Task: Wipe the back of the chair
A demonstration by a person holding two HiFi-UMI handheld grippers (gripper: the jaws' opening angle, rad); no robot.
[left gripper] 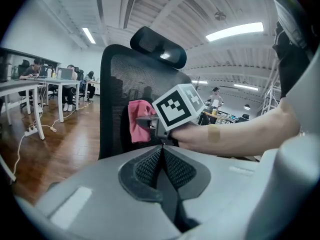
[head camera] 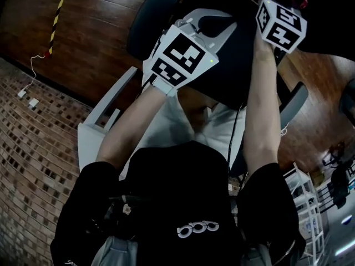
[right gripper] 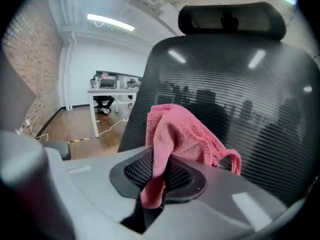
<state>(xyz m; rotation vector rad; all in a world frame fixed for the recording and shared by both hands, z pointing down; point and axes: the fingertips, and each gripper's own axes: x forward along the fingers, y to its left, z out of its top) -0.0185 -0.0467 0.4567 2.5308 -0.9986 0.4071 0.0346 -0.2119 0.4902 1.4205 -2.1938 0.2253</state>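
The right tool [right gripper: 159, 170] was clamped on a pink cloth [right gripper: 180, 131]. One fold was pinched between its jaws and the loose bulk bunched forward, so that fabric rather than plastic would meet the mesh chair back [right gripper: 260, 94]. The cloth sat at about mid-height on that back, below the headrest [right gripper: 232, 18], and appeared to touch the mesh, though contact could not be confirmed.

The left tool [left gripper: 163, 156] had its jaws pressed together on nothing. It hovered just behind and beside the right one, apart from the chair back, apparently held clear so that one hand could do the wiping.

The person stood behind the chair back with both arms stretched forward and the right arm reaching further.

Around them lay a wooden floor [head camera: 94, 32], and people sat at tables [left gripper: 30, 86] well apart on the far side of the open office.

With the cloth on a single patch and broad mesh all round it, most of the wiping seemingly lay ahead.
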